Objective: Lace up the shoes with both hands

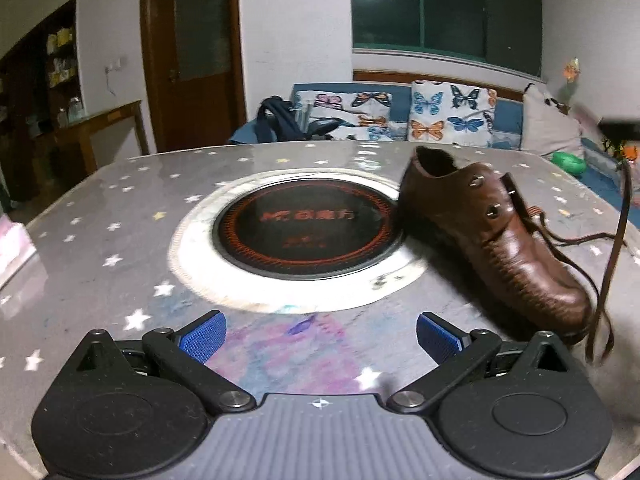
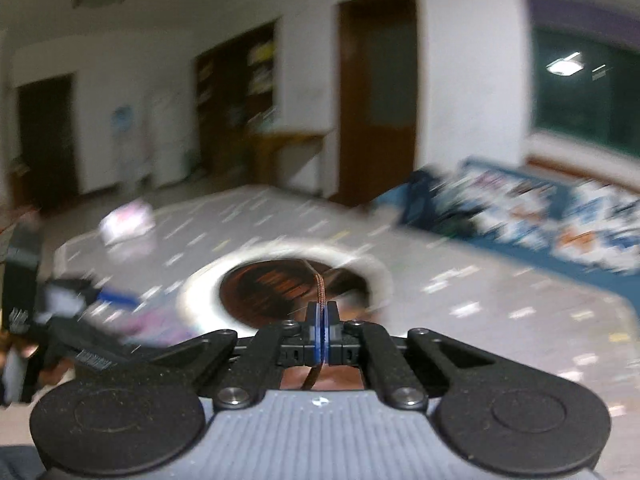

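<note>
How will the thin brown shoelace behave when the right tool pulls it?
The thin brown shoelace is probably floppy: in the left view it droops in loose curves beside the brown leather shoe. It looks woven, so the shut right tool likely holds it without slipping. A strong pull may drag the shoe.

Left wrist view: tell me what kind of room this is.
Most likely a home living or dining room. A sofa with butterfly-print cushions stands under a dark window, and the star-patterned table has a built-in round cooktop, with a wooden door behind.
</note>
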{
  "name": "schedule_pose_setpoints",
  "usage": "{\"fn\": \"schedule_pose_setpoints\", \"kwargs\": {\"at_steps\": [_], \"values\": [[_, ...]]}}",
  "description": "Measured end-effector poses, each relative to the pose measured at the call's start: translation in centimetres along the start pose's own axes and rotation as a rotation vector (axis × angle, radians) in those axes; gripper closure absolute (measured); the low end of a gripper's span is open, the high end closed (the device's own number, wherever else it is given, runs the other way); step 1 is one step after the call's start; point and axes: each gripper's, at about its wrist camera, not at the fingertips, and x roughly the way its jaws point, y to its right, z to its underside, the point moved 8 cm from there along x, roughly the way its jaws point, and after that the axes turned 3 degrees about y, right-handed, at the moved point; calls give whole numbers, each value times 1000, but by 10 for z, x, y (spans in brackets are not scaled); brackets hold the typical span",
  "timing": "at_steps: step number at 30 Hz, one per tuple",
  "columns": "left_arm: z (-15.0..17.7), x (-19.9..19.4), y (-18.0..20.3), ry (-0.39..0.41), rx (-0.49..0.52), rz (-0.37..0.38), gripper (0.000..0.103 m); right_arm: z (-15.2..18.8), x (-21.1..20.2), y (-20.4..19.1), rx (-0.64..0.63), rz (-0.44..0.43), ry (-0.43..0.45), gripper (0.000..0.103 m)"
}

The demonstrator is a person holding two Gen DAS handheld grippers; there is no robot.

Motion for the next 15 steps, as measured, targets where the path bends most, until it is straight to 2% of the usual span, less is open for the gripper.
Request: {"fn": "schedule_pose_setpoints", "kwargs": {"at_steps": [6,15], "values": [[-10,11,23,-22,-18,39,0,-21,-51,83,-35,283,103,102],[-27,17,47,-24,-4,70,0,-18,-100,162,-96,574,157,102]]}}
